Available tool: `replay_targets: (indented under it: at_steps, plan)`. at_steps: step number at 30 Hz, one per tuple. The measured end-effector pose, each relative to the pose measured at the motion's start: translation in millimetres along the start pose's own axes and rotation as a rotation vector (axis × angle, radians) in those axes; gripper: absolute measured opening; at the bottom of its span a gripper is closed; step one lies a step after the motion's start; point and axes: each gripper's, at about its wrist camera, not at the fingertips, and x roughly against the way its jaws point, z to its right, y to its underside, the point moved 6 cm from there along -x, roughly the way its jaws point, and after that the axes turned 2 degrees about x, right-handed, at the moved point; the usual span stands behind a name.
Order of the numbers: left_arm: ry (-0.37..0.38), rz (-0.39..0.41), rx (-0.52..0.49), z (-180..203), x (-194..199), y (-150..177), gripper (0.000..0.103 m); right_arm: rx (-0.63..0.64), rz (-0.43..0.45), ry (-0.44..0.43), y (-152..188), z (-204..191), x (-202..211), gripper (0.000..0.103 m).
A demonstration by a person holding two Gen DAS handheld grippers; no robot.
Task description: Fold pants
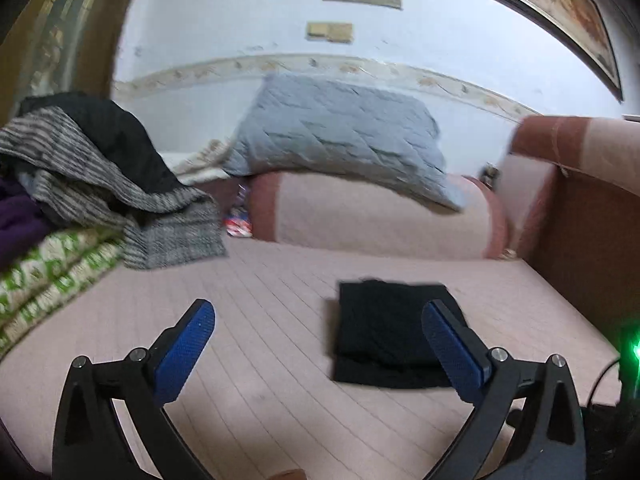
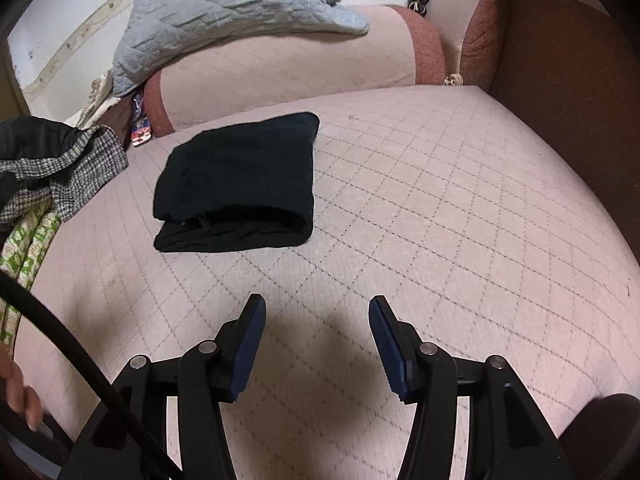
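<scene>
The black pants (image 2: pixel 236 184) lie folded into a compact rectangle on the pink quilted sofa seat (image 2: pixel 440 200). They also show in the left wrist view (image 1: pixel 384 336), partly behind my left gripper's right finger. My left gripper (image 1: pixel 318 312) is open wide and empty, held above the seat just short of the pants. My right gripper (image 2: pixel 317 306) is open and empty, above bare seat to the front right of the pants.
A pile of clothes (image 1: pixel 80 176) with a grey striped garment and a green patterned cloth (image 1: pixel 48 272) sits at the left. A pink bolster (image 1: pixel 376 216) with a grey quilted pillow (image 1: pixel 340 136) lies at the back. The brown armrest (image 2: pixel 568 80) bounds the right side.
</scene>
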Motion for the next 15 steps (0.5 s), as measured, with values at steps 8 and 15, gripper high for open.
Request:
replay_targets:
  at_steps: [8, 15]
  plan:
    - [-0.022, -0.138, 0.002, -1, 12, 44, 0.103, 0.045, 0.014, 0.003, 19, 0, 7, 0.062]
    - [-0.057, -0.284, -0.014, -4, -12, 76, 0.103, 0.068, -0.026, -0.026, 34, -9, -9, 0.062]
